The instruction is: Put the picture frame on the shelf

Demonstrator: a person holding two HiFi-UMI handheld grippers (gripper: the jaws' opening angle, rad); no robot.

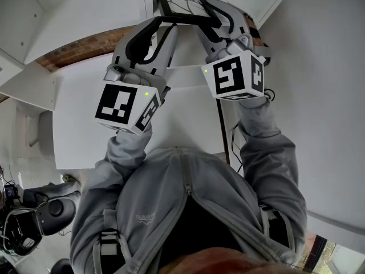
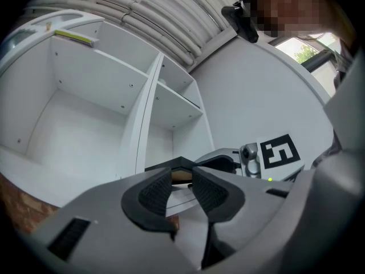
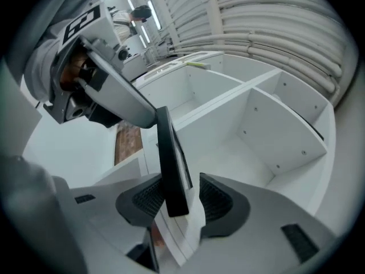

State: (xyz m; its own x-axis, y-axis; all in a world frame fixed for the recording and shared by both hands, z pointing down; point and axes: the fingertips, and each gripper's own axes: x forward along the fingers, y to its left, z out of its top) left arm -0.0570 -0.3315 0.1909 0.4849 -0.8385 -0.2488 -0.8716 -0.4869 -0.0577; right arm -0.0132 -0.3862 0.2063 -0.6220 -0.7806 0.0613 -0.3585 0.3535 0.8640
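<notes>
Both tools were up at the white shelf, with the picture frame between them at the mouth of a compartment. It stood on edge, and I couldn't tell whether its lower edge was resting on the board. On the right gripper the pads stood wide, with the frame's dark rim in the gap between them. It lay close against one pad with clear daylight to the other, so nothing was clamped. The left gripper was also spread, gripping nothing, with a corner of the frame showing just past its tips. I judged the frame to be light and rigid: a thin, flat panel with a narrow dark border and a pale face with dark lines that was probably glazed. That would make it fragile if knocked, and tippy when stood on such a slim edge. The rim looked smooth and likely to slip under a light pinch. If I had to take it again, I'd grip across the border on opposite sides, low down and clear of the face.
</notes>
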